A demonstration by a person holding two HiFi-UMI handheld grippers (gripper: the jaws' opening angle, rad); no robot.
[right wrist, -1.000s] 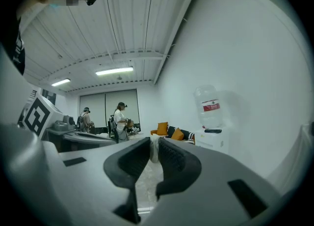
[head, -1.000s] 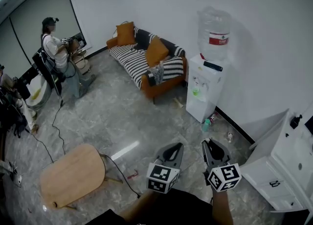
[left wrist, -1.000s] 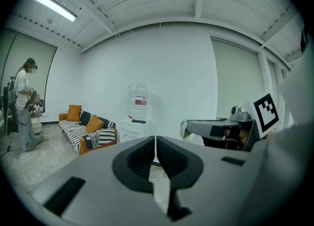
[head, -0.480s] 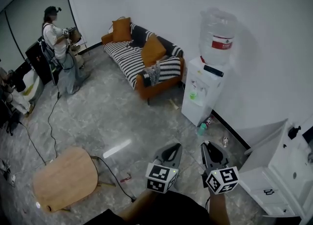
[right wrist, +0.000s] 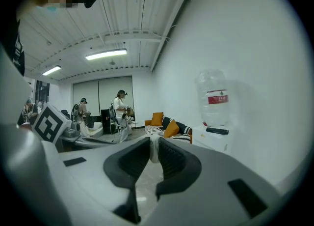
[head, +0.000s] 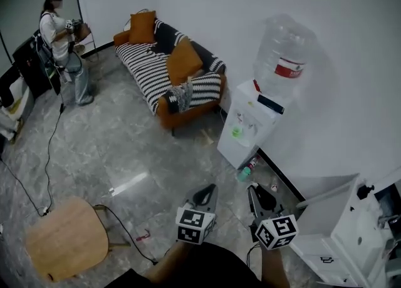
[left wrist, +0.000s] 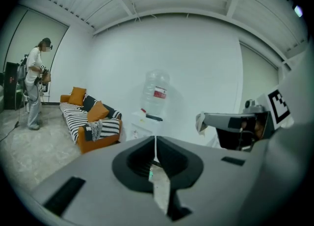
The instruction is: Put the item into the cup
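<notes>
1. Item [left wrist: 201,122]: a small pale scrap, pinched at the tip of the right tongs [right wrist: 153,143]. It is held out in front of the holder's body, above the stone floor [head: 125,155] and well apart from any table.
2. The left tongs [left wrist: 155,139] are pressed together on nothing. I judge them free to steady a cup when one is reached.
3. No cup shows plainly. A small green thing [head: 237,132] sits under the taps of the water dispenser [head: 247,127]. It may be a cup, but it is too small to tell.
4. Both tongs point roughly toward that dispenser, so the task looks early, with the drop not yet begun.
5. A person [head: 59,36] stands far off beyond the sofa [head: 169,71], clear of the way.
</notes>
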